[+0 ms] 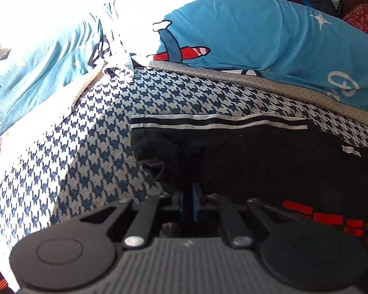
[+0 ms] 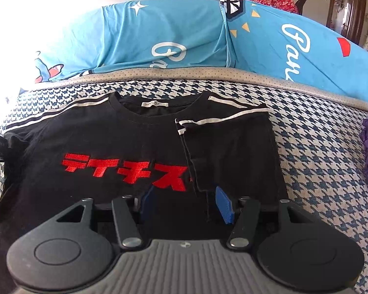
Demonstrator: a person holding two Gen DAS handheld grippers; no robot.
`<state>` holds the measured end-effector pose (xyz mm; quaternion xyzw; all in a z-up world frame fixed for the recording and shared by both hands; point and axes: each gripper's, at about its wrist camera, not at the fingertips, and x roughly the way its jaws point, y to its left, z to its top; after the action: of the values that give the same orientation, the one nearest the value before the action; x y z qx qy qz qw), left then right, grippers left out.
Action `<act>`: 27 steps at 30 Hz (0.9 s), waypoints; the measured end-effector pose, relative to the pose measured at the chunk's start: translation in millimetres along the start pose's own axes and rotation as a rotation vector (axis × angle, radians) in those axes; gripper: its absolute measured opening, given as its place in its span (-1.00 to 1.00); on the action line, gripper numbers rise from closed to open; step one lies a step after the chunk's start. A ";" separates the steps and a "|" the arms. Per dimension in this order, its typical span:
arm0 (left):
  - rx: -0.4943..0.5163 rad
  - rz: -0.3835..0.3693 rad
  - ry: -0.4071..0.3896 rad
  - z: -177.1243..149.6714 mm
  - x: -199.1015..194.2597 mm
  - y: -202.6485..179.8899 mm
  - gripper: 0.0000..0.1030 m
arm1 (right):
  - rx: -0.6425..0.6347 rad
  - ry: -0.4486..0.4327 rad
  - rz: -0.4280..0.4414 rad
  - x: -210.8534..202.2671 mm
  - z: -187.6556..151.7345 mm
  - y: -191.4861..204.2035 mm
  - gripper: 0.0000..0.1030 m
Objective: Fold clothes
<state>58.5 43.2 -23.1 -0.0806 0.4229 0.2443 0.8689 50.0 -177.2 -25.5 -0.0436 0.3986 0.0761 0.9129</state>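
Black T-shirt with red lettering lies flat on our houndstooth bedcover, its right sleeve folded inward. Our left claw is pinched together at the shirt's left edge; whether cloth is caught we cannot tell. Our right claw hangs apart over the hem. Blue pillows lie behind.

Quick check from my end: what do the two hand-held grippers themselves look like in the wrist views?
Both look alike. The left hand-held gripper and the right hand-held gripper each have a grey ribbed body, two round black discs at the sides, black linkage bars with silver pivot pins, and blue ridged finger pads. No cables, sleeves or hands show in either view.
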 end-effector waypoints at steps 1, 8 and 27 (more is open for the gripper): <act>0.018 -0.006 -0.008 -1.9 -2.0 -3.8 -0.88 | 0.003 0.000 -0.001 -0.2 0.2 -1.1 0.04; 0.272 -0.040 -0.052 -17.1 -5.0 -43.6 -0.88 | 0.015 -0.001 -0.008 -0.6 0.8 -4.7 0.04; 0.351 -0.300 -0.215 -20.4 -61.8 -55.6 0.43 | 0.040 -0.023 -0.020 -6.6 5.1 -9.0 0.04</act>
<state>39.3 -34.1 8.2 0.0359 0.3471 0.0425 0.9362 50.8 -186.1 -17.1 -0.0285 0.3890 0.0593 0.9189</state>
